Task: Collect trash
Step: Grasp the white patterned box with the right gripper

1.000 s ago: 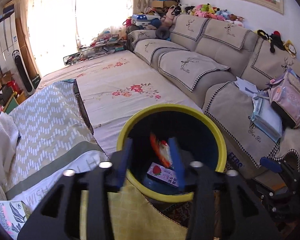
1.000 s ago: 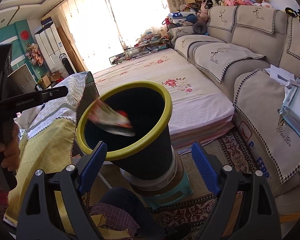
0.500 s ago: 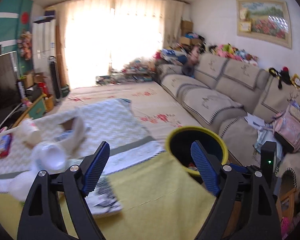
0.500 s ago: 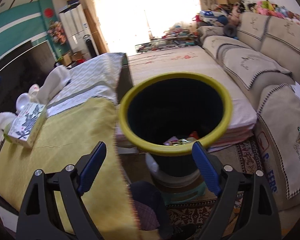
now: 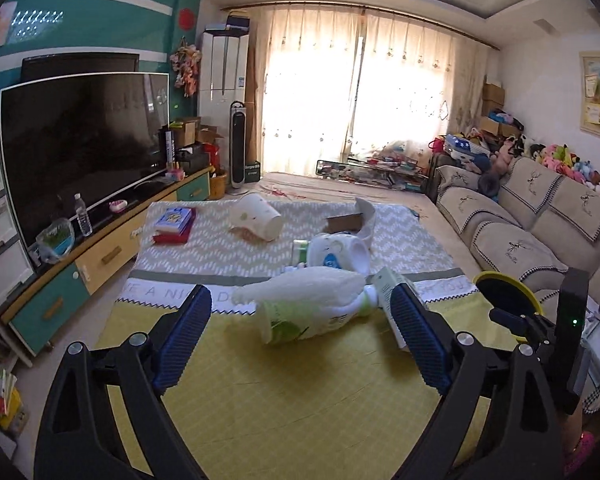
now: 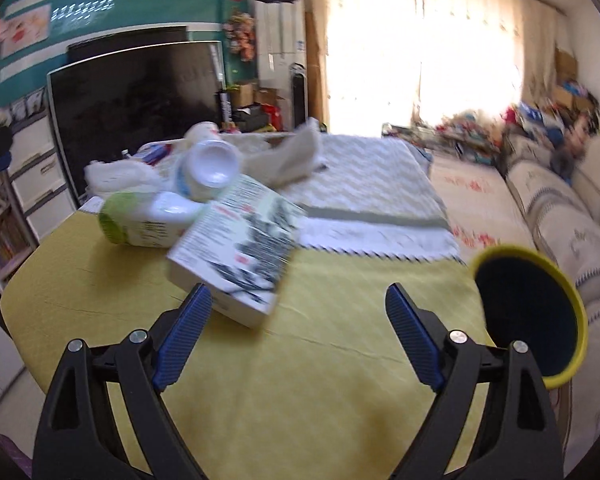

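Note:
My left gripper (image 5: 298,340) is open and empty above the yellow tablecloth (image 5: 300,392). Just beyond its fingertips lies a green-and-white bottle (image 5: 320,318) on its side with a white cloth (image 5: 300,290) over it. Behind it lie a white jug (image 5: 336,258) and a paper cup (image 5: 256,222). My right gripper (image 6: 296,336) is open and empty; a white box (image 6: 240,264) lies just ahead of its left finger. The yellow-rimmed bin (image 6: 528,312) stands at the table's right edge; it also shows in the left wrist view (image 5: 504,298).
A large TV (image 5: 80,148) on a low cabinet (image 5: 100,256) stands to the left. A sofa (image 5: 540,220) runs along the right. Books (image 5: 174,224) and a cardboard piece (image 5: 344,222) lie on the far grey-patterned cloth. The other gripper's body (image 5: 568,320) shows at right.
Both grippers have swung left from the bin to the table. The left gripper opened after dropping a wrapper into the bin. The right view is blurred by motion.

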